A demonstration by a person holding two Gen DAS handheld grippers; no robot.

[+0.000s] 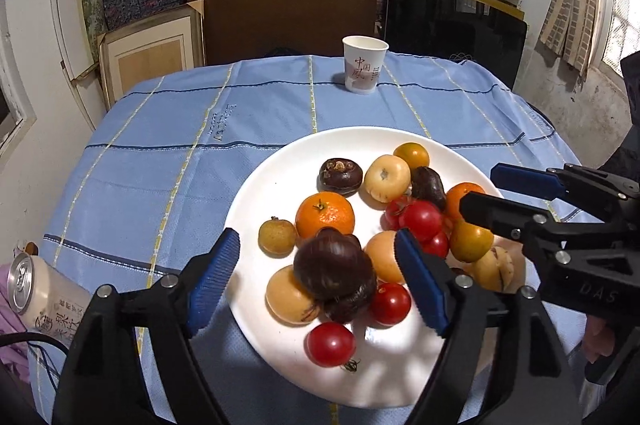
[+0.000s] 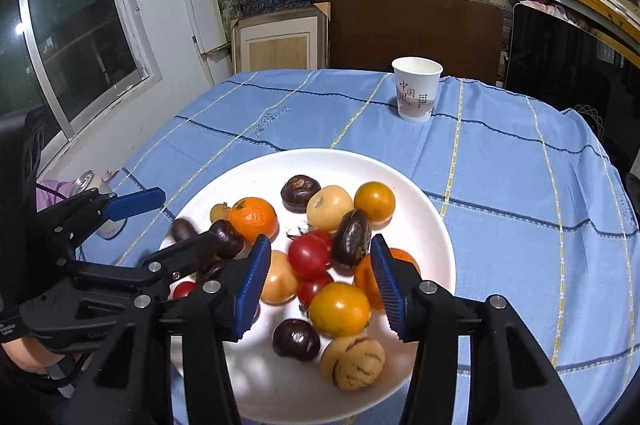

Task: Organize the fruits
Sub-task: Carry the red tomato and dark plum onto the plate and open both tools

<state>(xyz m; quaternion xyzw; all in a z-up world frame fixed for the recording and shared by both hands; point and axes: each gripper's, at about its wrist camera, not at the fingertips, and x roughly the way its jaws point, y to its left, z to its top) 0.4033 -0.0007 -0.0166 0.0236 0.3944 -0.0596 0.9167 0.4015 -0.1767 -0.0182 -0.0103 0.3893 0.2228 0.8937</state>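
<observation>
A white plate (image 1: pixel 260 193) (image 2: pixel 432 225) on the blue cloth holds a heap of fruit: a mandarin (image 1: pixel 325 215) (image 2: pixel 258 219), red cherry tomatoes (image 1: pixel 420 219) (image 2: pixel 308 257), pale yellow fruits and dark brown ones. My left gripper (image 1: pixel 320 277) hangs open over the plate's near side. A blurred dark brown fruit (image 1: pixel 334 269) lies between its blue pads, touching neither. My right gripper (image 2: pixel 320 283) is open above the heap, and a blurred dark oval fruit (image 2: pixel 352 237) sits just beyond its tips, clear of the pads. Each gripper also shows at the edge of the other's view.
A paper cup (image 1: pixel 365 69) (image 2: pixel 416 89) stands at the table's far side. A drink can (image 1: pixel 36 289) (image 2: pixel 86 181) lies at the left edge. A striped yellow fruit (image 2: pixel 352 363) rests at the plate's near rim. Shelves of boxes and a dark screen (image 1: pixel 456 29) back the table.
</observation>
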